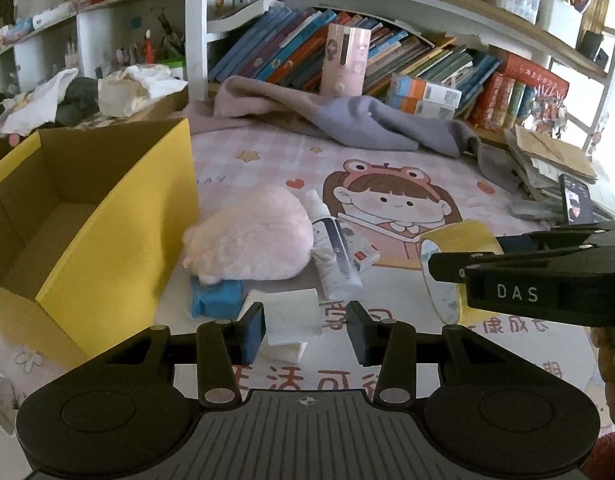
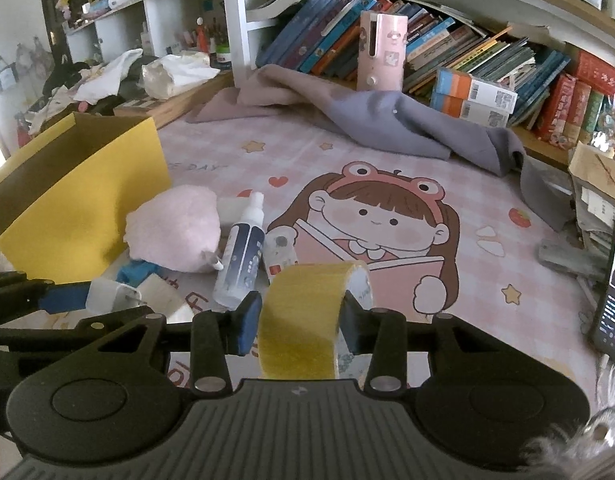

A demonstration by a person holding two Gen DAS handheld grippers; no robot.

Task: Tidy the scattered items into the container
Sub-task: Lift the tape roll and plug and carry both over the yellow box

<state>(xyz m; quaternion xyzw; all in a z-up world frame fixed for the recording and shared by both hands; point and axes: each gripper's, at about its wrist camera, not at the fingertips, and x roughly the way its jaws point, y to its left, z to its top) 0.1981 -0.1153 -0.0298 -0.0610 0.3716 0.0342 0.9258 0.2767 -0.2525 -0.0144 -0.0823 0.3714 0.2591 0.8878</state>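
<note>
Closest to me, my right gripper (image 2: 299,322) clamps a yellow tape roll (image 2: 307,320) across its width, lifted off the mat (image 2: 487,280). My left gripper (image 1: 305,330) holds a white charger (image 1: 293,318), its prongs pointing to the right; in the left view the jaws look only partly closed around it. Beyond lie a blue packet (image 1: 215,298), a spray bottle (image 1: 335,248), a small white tube (image 2: 279,254) and a pink plush (image 1: 251,236), all bunched together. Just left of them stands the yellow box (image 1: 107,232), open on top. Farther back, a grey blanket (image 1: 379,124) lies before the bookshelf (image 1: 407,52).
</note>
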